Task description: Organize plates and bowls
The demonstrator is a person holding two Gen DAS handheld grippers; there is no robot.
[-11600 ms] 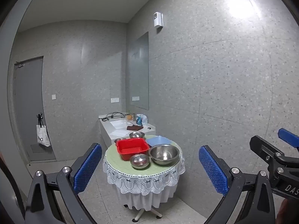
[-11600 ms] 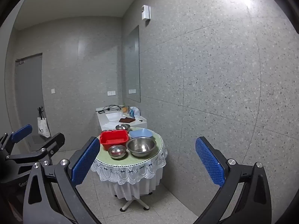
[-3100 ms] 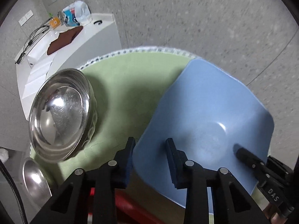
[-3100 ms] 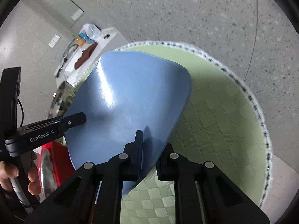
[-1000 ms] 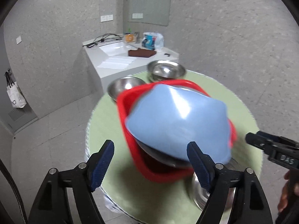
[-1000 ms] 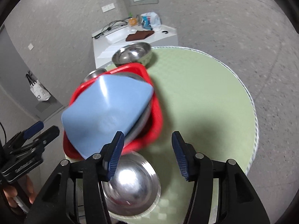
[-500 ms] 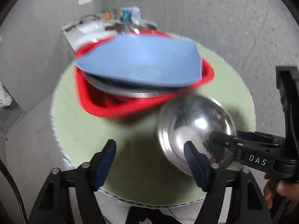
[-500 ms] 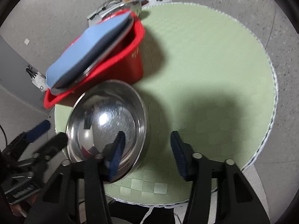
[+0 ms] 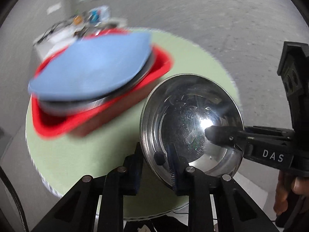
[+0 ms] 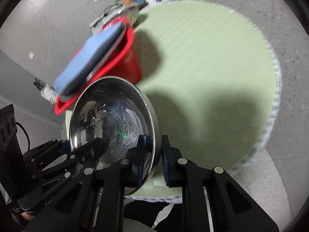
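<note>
Steel bowl orientation: the steel bowl (image 9: 190,123) is round, with no long axis. Its mouth tilts up and toward both cameras, with the rim's near edge lowest.
Steel bowl position: at the near edge of the round table (image 10: 208,61), just beside the red tub (image 9: 81,123). Whether its base touches the green cloth cannot be told.
Left gripper: the left gripper (image 9: 154,161) is pinched on the bowl's near-left rim, one blue-padded finger inside the bowl and the other outside it.
Right gripper: the right gripper (image 10: 151,154) is clamped across the bowl's right rim, one pad against the inner wall and one against the outer wall.
Red tub contents: a larger steel bowl (image 9: 123,94) sits in the tub, showing only as a metal rim band. A blue plate (image 9: 92,65) lies over that bowl, tilted, overhanging the tub's rim on the left.
Blue plate form: rounded-square outline, matte light blue. Motion blur hides whether it lies face up or face down.
Steel bowl appearance: polished stainless steel, deep and hemispherical, with fine scratches inside, a bright highlight near the centre and a rolled rim.
Background: a white counter (image 10: 108,19) with small items stands behind the table, blurred.
</note>
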